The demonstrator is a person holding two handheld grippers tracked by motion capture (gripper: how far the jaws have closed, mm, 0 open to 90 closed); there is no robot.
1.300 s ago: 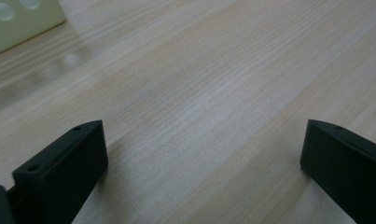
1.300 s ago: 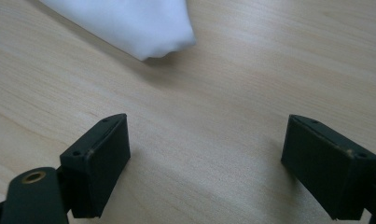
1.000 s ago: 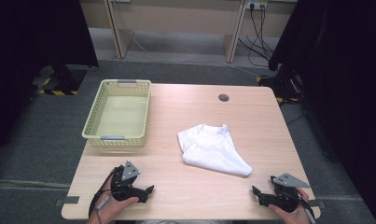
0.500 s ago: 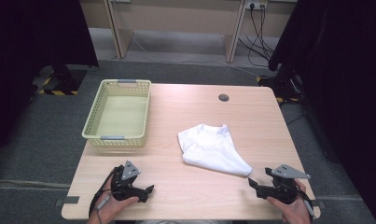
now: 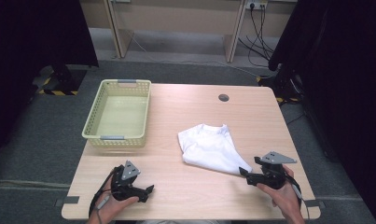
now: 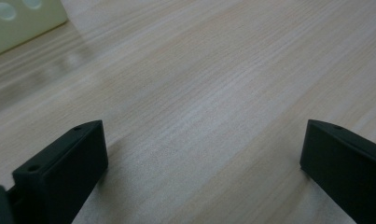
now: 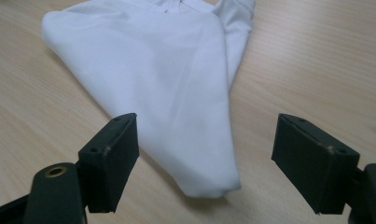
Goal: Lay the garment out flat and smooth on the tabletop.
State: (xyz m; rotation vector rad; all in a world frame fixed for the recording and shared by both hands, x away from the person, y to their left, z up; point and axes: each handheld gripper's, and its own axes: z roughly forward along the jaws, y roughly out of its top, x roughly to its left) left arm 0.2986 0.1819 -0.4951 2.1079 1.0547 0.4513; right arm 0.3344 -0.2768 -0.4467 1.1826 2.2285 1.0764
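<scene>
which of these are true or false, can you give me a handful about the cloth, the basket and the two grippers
1. The white cloth lies inside the basket. False: it lies on the table, right of the basket.
2. The right gripper has the cloth's corner between its fingers, unpinched. True.
3. The left gripper grips the basket's rim. False: its fingers are open over bare wood.
4. The basket holds nothing. True.
5. The cloth is black. False: white.

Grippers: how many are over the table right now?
2. The left gripper sits at the near left edge of the table, jaws open over bare wood. The right gripper is at the near right, jaws open around the white cloth's near corner.
</scene>
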